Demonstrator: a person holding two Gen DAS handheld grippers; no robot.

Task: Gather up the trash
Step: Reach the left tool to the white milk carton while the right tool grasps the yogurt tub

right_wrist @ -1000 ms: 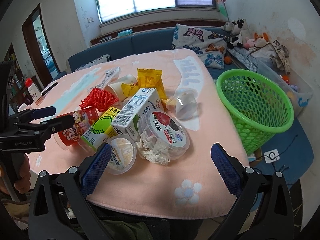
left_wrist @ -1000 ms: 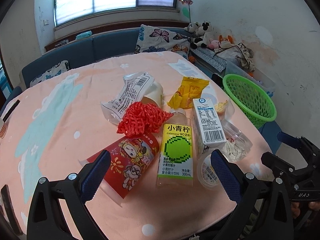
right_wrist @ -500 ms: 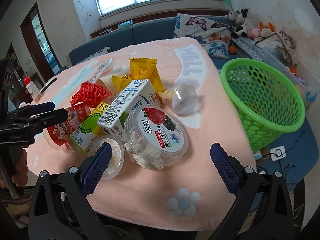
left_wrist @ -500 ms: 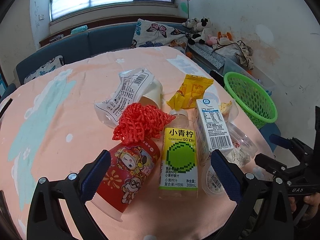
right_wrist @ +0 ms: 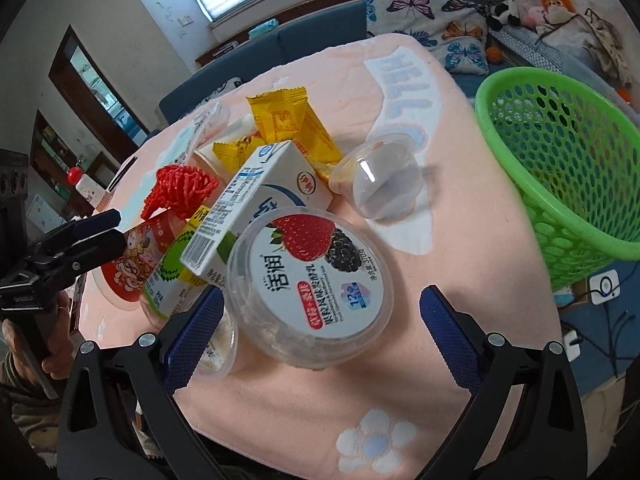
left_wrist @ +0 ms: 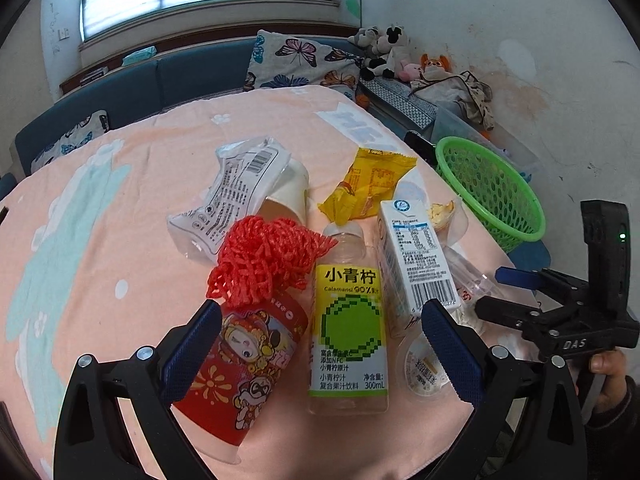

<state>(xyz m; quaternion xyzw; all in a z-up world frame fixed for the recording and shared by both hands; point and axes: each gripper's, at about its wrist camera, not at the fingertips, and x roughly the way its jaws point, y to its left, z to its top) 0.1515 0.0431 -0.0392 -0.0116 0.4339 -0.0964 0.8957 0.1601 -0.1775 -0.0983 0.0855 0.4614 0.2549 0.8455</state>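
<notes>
We work at a round table under a peach cloth with pale flowers (right_wrist: 304,412), a blue sofa and a bright window behind it, and a green perforated plastic basket (right_wrist: 560,168) off the table's right edge. The trash lies in one heap at the near edge.

Our right gripper (right_wrist: 316,332) is spread wide and holds nothing. Straight ahead of it, between the two blue pads, sits the round clear plastic yogurt tub with the strawberry lid (right_wrist: 310,280), tilted against the white milk carton (right_wrist: 256,208). The left pad stands just beside the tub's wall, over a small clear pudding cup (right_wrist: 218,344); the right pad is apart from the tub. Being round, the tub asks for no particular wrist angle, and the basket lies to its right, on this arm's side.

Our left gripper (left_wrist: 320,352) is likewise released and empty. The clear juice bottle with the yellow-green label (left_wrist: 348,320) lies between its pads, long axis pointing away along the fingers, cap end far. The red printed paper cup (left_wrist: 244,364) lies touching the left pad, with a wad of red foam netting (left_wrist: 264,260) at its far end.

We judge the right hand nearer to a pick.
</notes>
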